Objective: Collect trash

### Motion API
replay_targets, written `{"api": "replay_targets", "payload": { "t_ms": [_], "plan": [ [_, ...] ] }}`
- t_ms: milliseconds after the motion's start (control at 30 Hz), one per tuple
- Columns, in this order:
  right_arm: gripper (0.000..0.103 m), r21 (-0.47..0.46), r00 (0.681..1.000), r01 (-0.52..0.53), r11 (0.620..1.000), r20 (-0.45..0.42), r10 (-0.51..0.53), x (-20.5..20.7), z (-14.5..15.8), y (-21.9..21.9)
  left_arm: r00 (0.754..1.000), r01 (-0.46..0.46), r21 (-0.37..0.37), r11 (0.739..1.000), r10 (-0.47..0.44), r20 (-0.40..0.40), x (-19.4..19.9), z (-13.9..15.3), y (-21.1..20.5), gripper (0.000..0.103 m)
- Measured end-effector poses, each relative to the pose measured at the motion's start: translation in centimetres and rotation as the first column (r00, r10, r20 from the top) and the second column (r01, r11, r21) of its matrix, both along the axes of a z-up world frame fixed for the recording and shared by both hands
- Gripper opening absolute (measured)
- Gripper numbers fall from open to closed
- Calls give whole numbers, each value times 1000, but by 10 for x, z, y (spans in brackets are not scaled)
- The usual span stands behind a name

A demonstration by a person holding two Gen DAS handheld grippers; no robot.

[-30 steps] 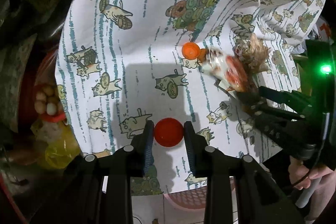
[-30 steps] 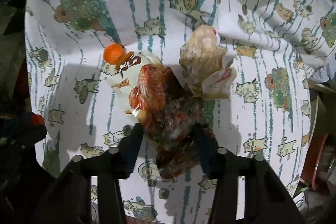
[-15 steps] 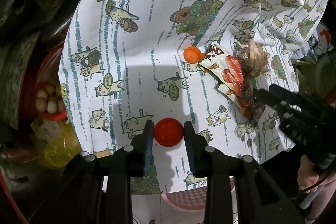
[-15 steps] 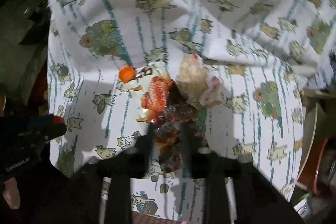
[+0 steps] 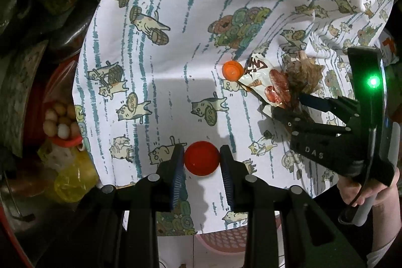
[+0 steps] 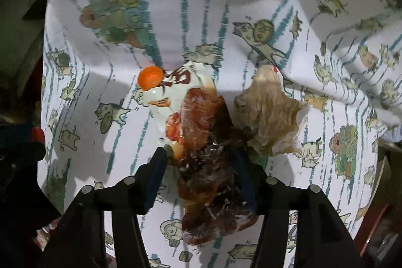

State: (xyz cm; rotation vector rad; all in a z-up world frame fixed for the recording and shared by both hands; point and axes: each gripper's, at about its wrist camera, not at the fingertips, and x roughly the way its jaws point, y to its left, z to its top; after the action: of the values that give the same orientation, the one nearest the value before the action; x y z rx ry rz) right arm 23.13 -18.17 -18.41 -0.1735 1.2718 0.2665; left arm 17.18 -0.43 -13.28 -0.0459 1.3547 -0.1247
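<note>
Left gripper (image 5: pixel 202 162) is staying where it was a second ago, jaws clamped on the red bottle cap (image 5: pixel 202 161) over the cat-print cloth (image 5: pixel 176 67). Right gripper (image 6: pixel 199 160) is opening its jaws, wider than a second ago, with the reddish crumpled wrapper (image 6: pixel 208 167) lying between them on the cloth; the left pad is standing clear of it, while contact at the right pad cannot be told. The white snack packet (image 6: pixel 181 89), orange cap (image 6: pixel 150 77) and brown crumpled bag (image 6: pixel 271 112) are lying just beyond, clustered as before. A hand (image 5: pixel 371 192) is gripping the right tool's handle.
</note>
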Motion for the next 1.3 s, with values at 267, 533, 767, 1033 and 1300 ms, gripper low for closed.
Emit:
{"api": "replay_targets", "payload": {
  "t_ms": [267,533,767,1033,1300],
  "plan": [
    [65,-34,1000,-1,999,-11,1,0,-11,1,1000,16,-16,1000,-16,0,0,4,-6,28],
    [53,-29,1000,6,1000,11,-5,-10,-10,8,1000,5,-12,1000,-5,2,-3,6,-1,28],
    [26,85,999,28,996,31,-31,-29,23,1,1000,-18,-17,1000,18,6,-4,7,7,28],
    [4,214,998,45,976,28,-52,-51,55,-15,1000,-2,-16,1000,2,12,-8,9,0,28],
    [47,141,991,135,981,-23,-133,-38,28,-20,1000,-19,-14,1000,19,0,-8,5,3,28]
  ]
}}
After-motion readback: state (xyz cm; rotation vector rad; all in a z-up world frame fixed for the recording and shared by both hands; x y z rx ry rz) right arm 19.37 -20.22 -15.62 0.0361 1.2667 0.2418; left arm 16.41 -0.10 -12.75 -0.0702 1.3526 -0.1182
